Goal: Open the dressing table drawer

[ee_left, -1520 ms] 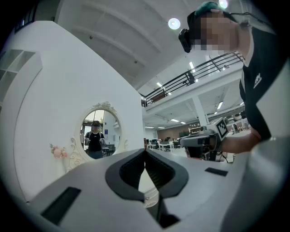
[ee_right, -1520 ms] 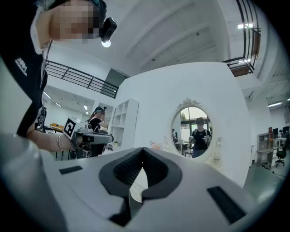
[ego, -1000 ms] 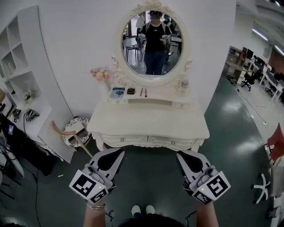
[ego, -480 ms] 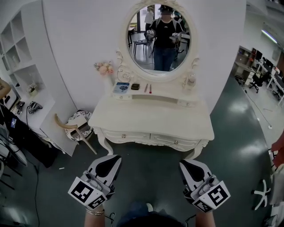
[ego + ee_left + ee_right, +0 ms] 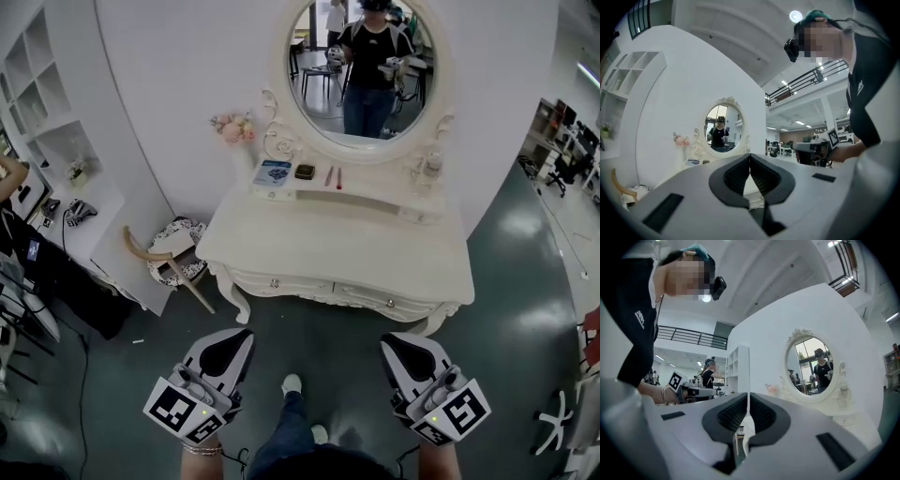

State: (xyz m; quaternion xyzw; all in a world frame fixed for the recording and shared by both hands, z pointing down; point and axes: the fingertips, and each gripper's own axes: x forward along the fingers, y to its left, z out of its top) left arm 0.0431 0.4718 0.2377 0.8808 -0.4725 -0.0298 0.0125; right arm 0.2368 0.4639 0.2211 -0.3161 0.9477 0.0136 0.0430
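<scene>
Well, left gripper (image 5: 234, 337) and right gripper (image 5: 397, 343) hover with jaws together and empty, well short of the carved, glossy cream dressing table (image 5: 337, 246). Only the head view shows its closed drawers (image 5: 281, 282) with small round knobs. The gripper views show ribbed black pads (image 5: 736, 176) meeting and the oval mirror (image 5: 814, 367).

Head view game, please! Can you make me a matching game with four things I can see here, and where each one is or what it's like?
Things:
1. pink flowers
2. blue box
3. drawers
4. left gripper

Places or states:
A. closed, in the front of the table
B. on the shelf below the mirror
C. by the mirror's left edge
D. jaws together, short of the table, holding nothing

Pairs: 1-C, 2-B, 3-A, 4-D
</scene>
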